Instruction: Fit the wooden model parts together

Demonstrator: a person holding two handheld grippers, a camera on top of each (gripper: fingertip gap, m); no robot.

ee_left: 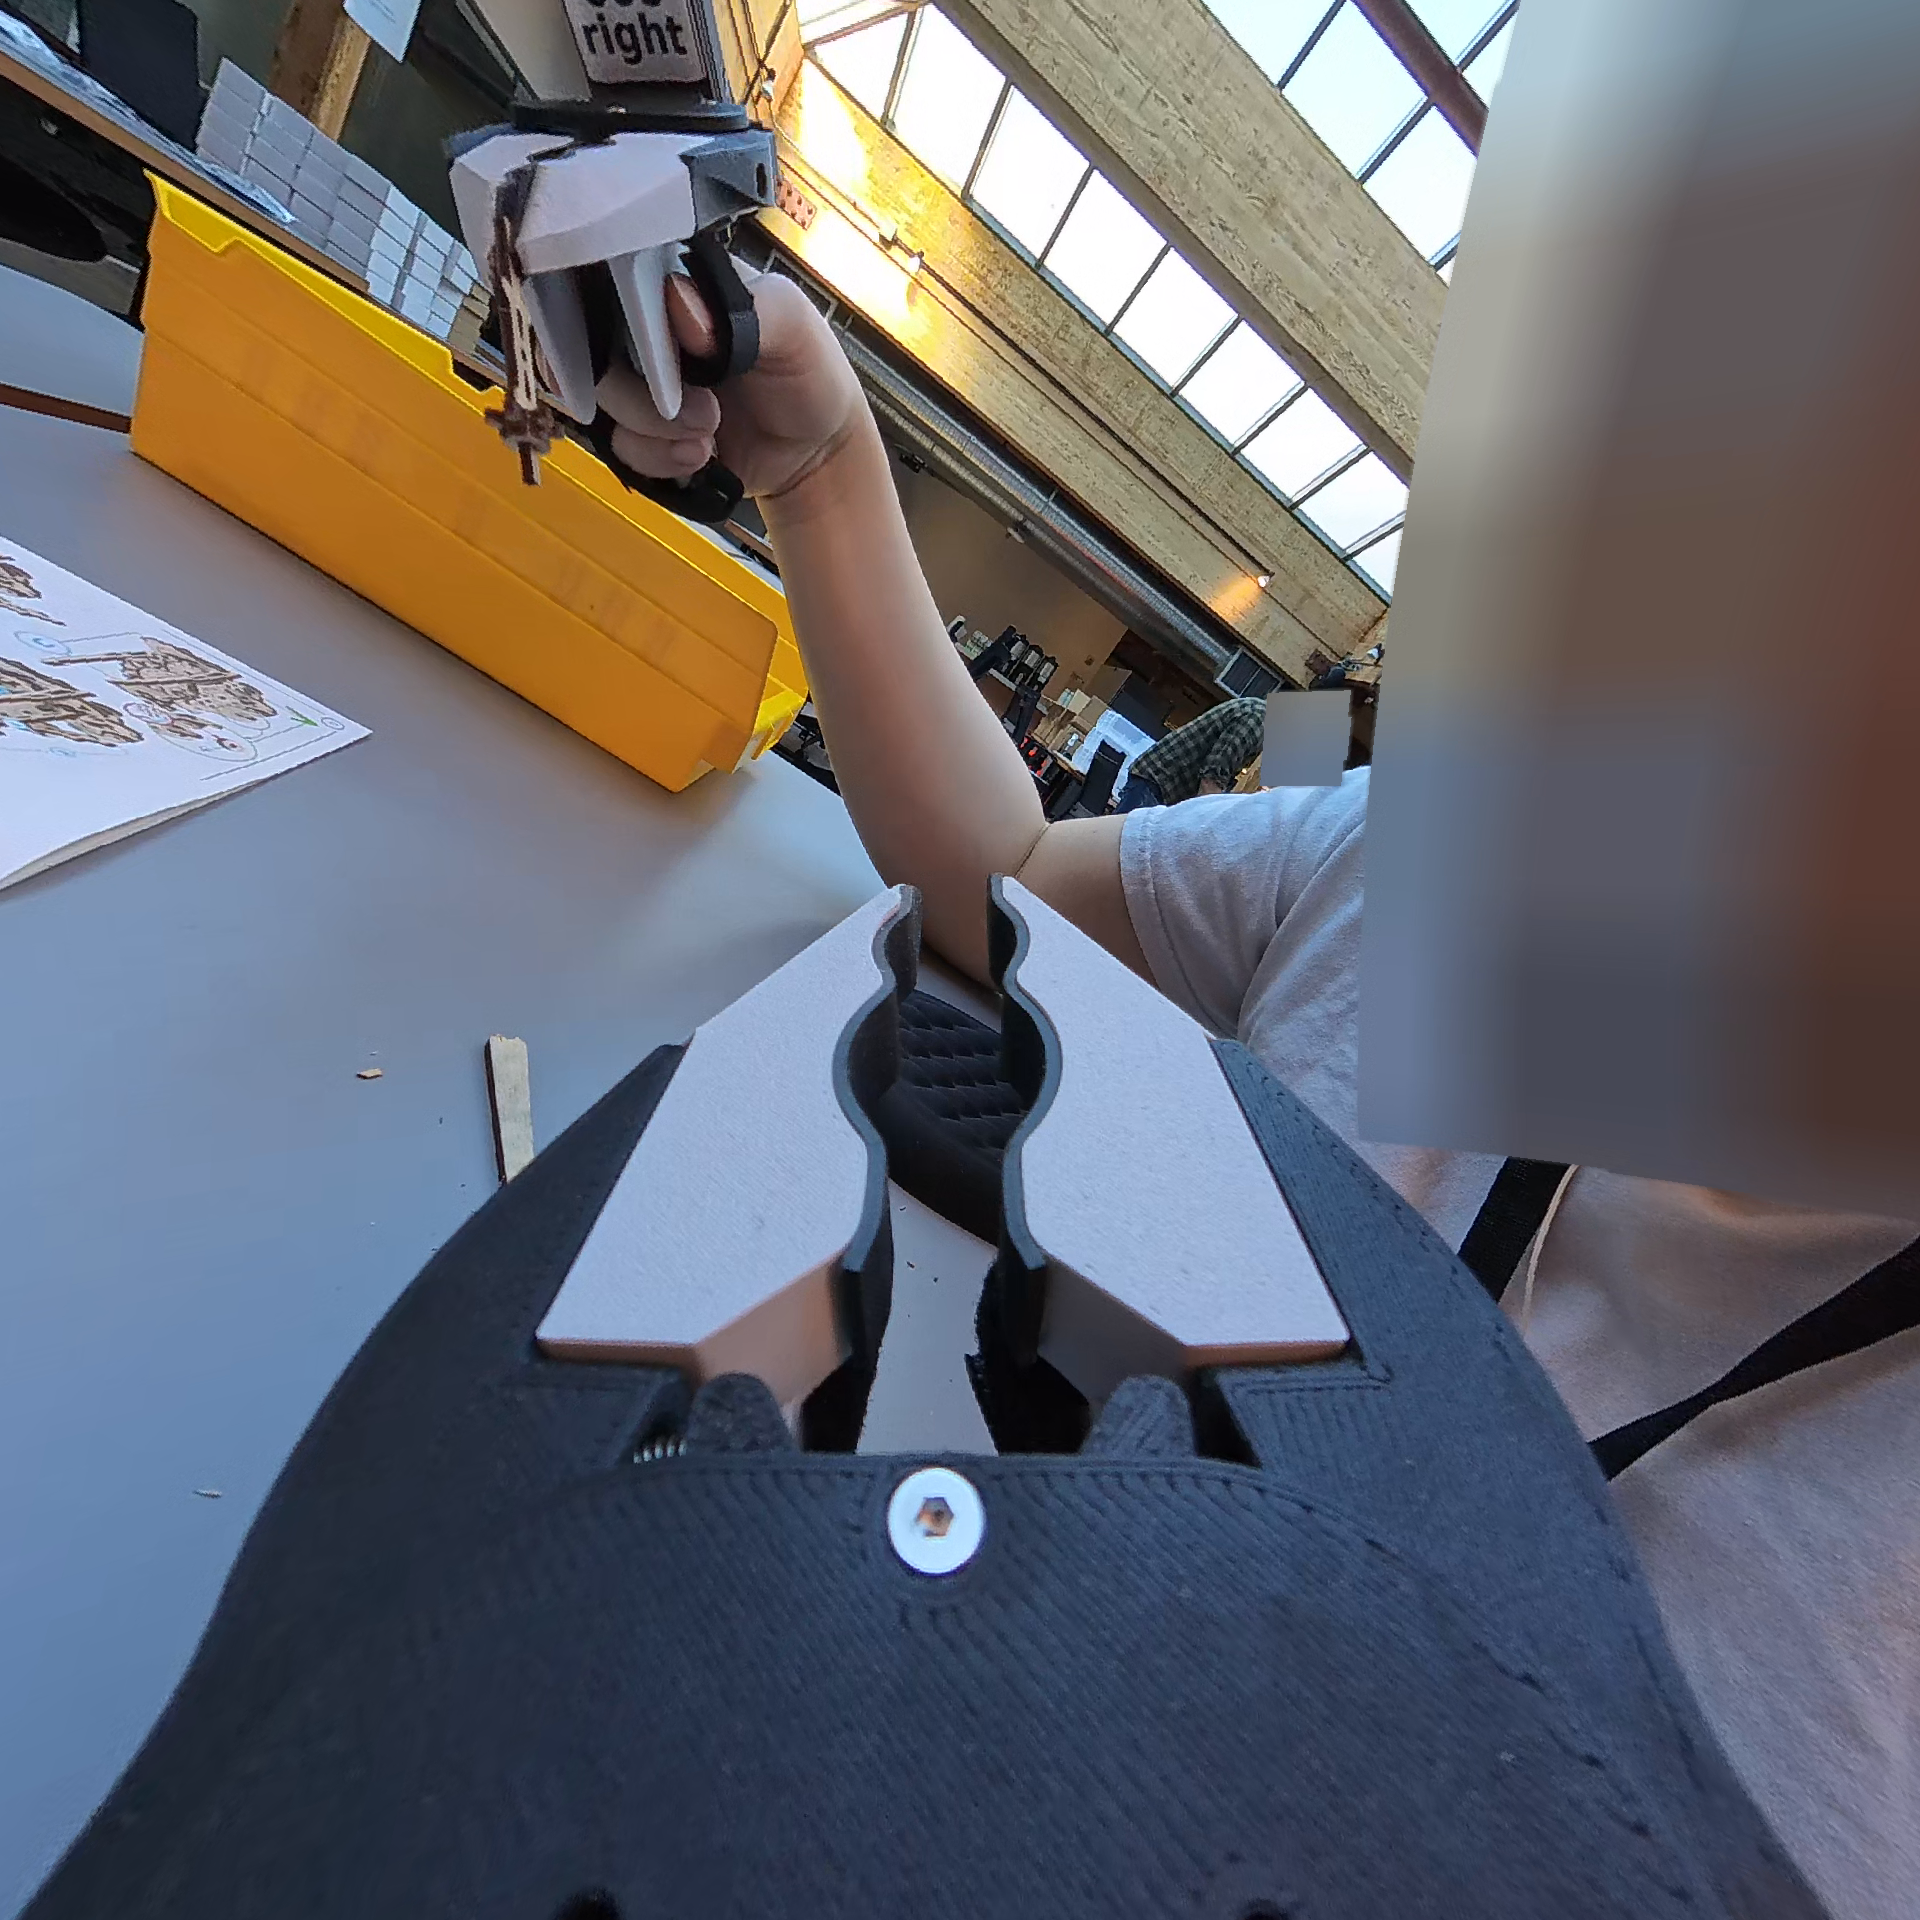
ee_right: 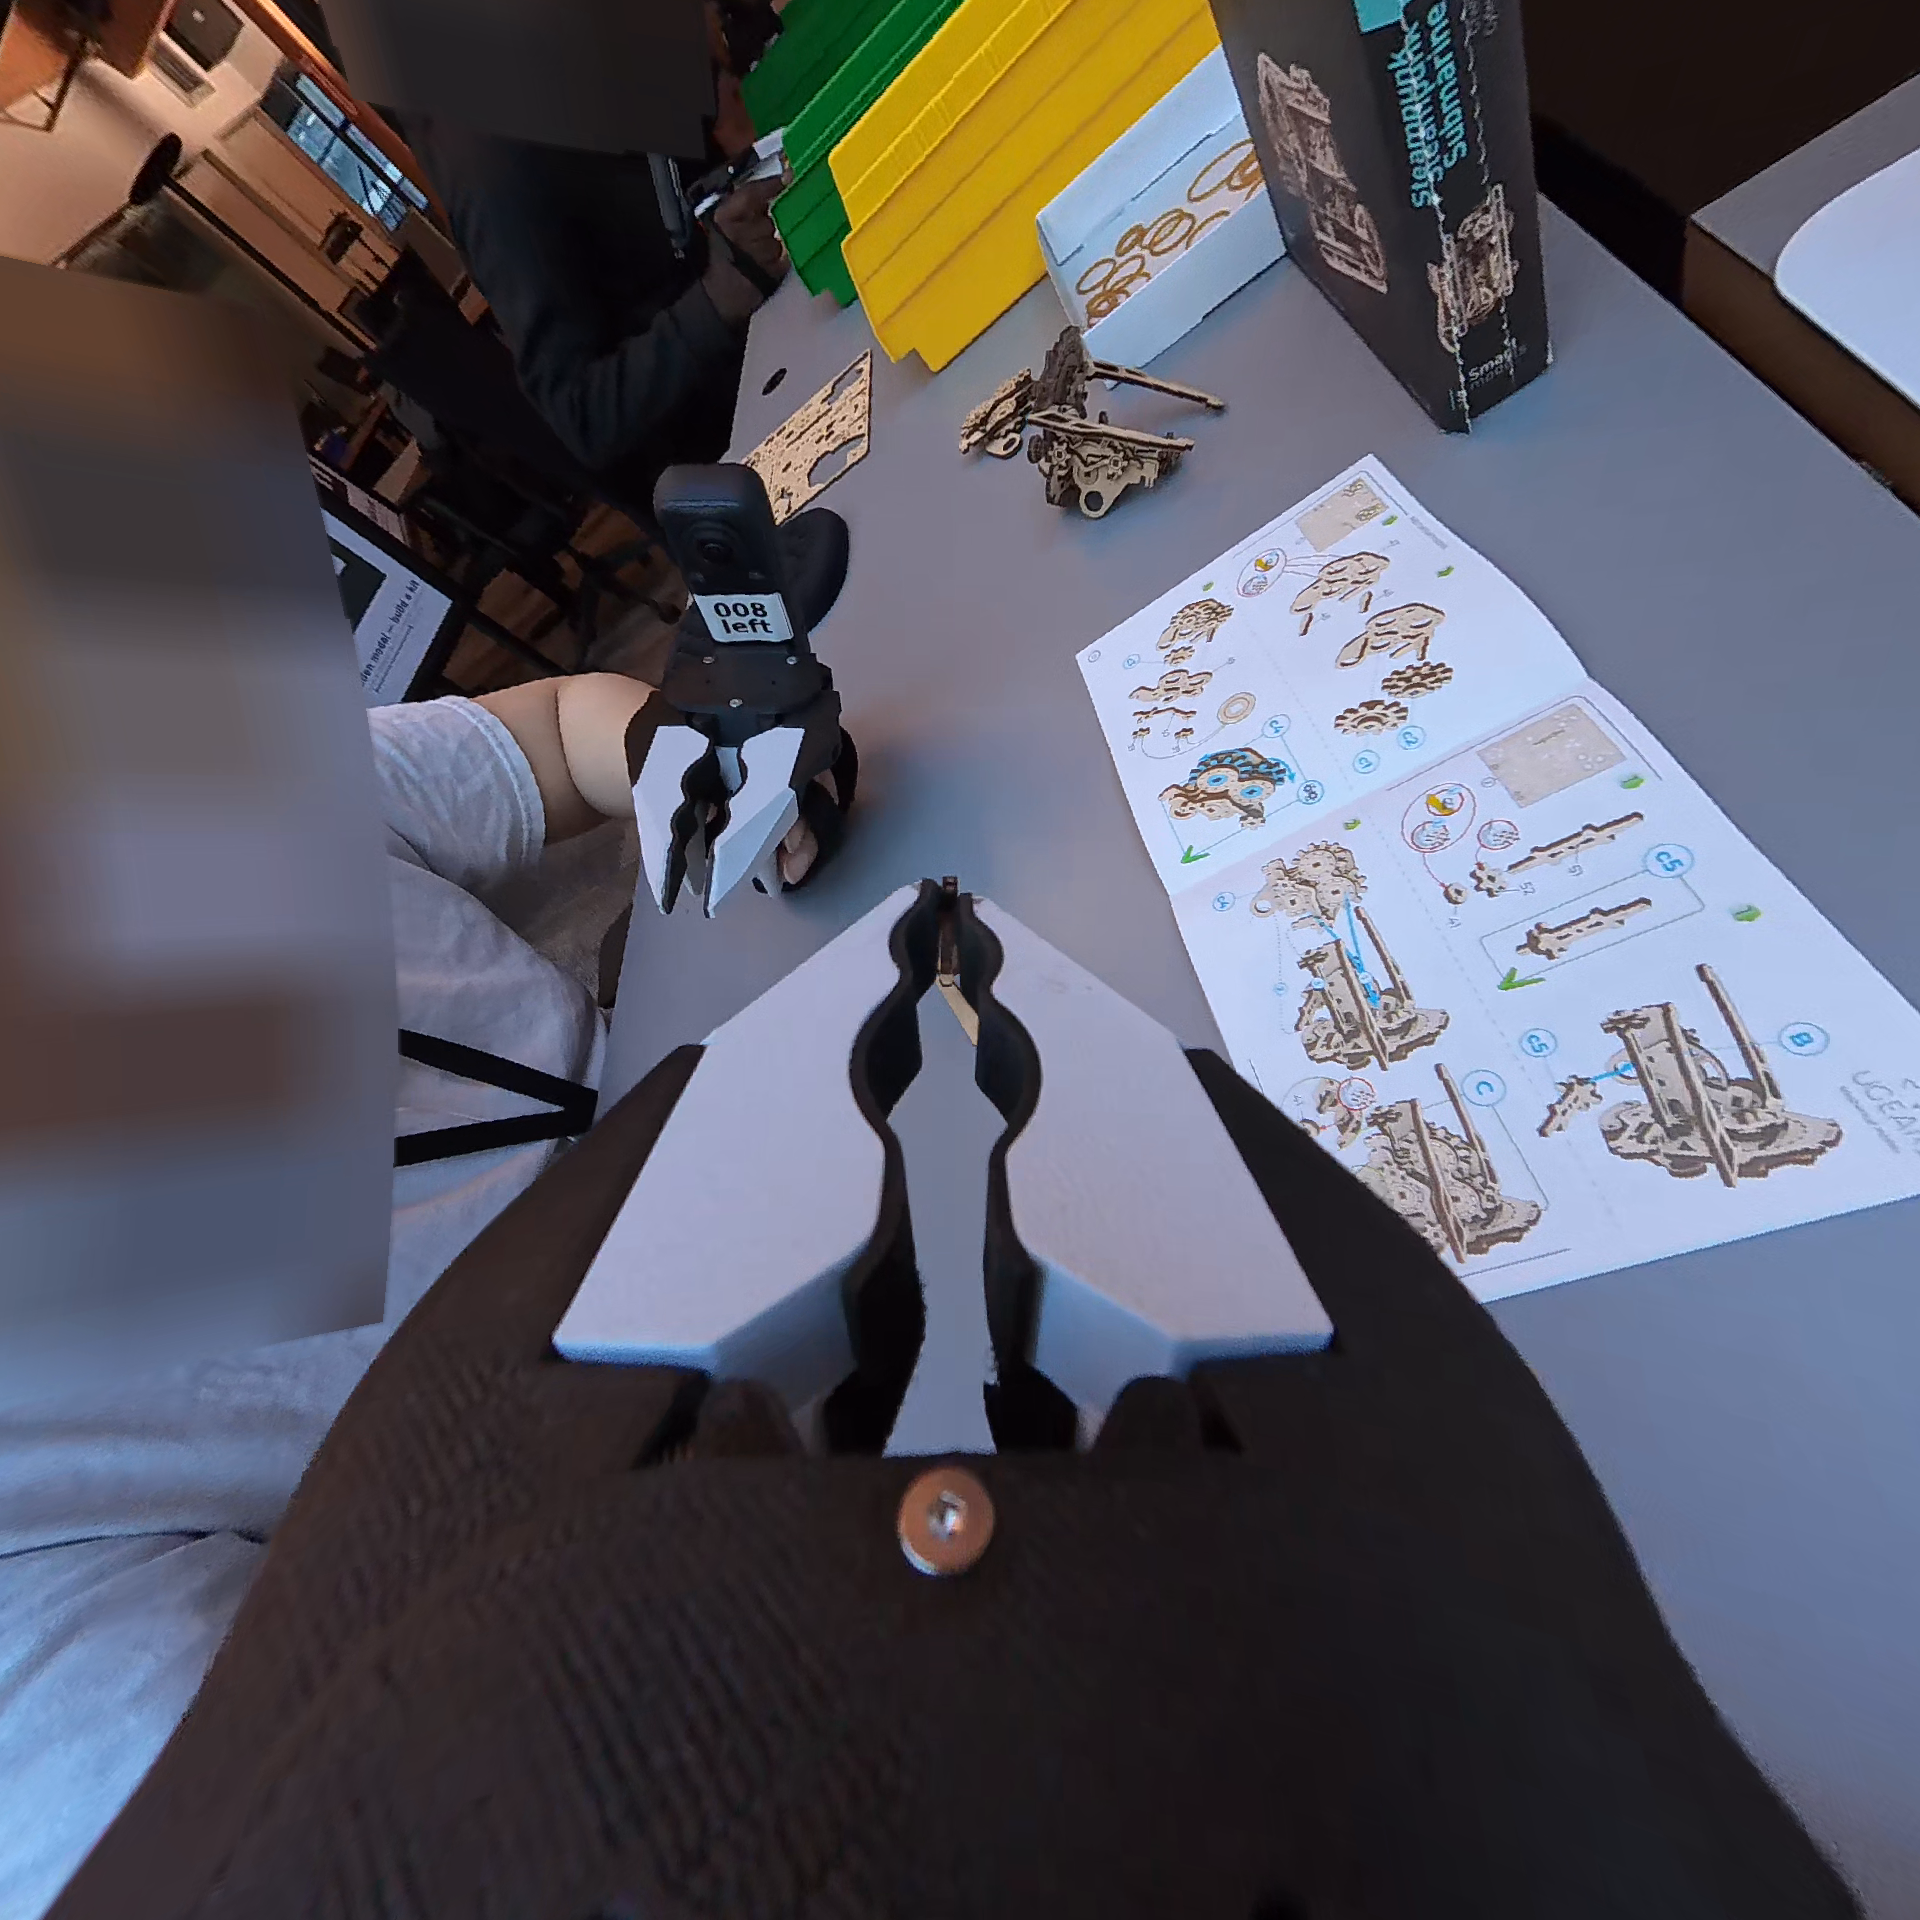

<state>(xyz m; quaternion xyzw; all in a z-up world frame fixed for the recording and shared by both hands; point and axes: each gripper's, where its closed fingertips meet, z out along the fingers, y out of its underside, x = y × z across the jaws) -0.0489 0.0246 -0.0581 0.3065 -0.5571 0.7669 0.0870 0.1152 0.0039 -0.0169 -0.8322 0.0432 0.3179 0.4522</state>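
My right gripper [ee_right: 948, 902] is shut on a thin wooden axle-like part [ee_right: 948, 961], pinched at the fingertips and held above the grey table [ee_right: 1039, 644]. In the left wrist view the right gripper [ee_left: 545, 400] hangs high at the upper left, pointing down, with the part [ee_left: 520, 358] sticking out below its tips. My left gripper [ee_left: 954, 899] is slightly open and empty, low over the table edge; it also shows in the right wrist view [ee_right: 688, 902]. A partly built wooden model [ee_right: 1081, 442] stands farther back on the table.
An open instruction sheet [ee_right: 1455, 883] lies to the right. A dark kit box [ee_right: 1392, 187], a white tray of wooden rings [ee_right: 1153, 239], yellow bins [ee_right: 966, 177] and a punched wooden sheet [ee_right: 821, 426] stand at the back. A small wooden stick [ee_left: 509, 1101] lies by my left gripper. Tip to tip, the grippers are about 20 cm apart. It is some 30 cm from my left tips to the partly built wooden model [ee_right: 1081, 442].
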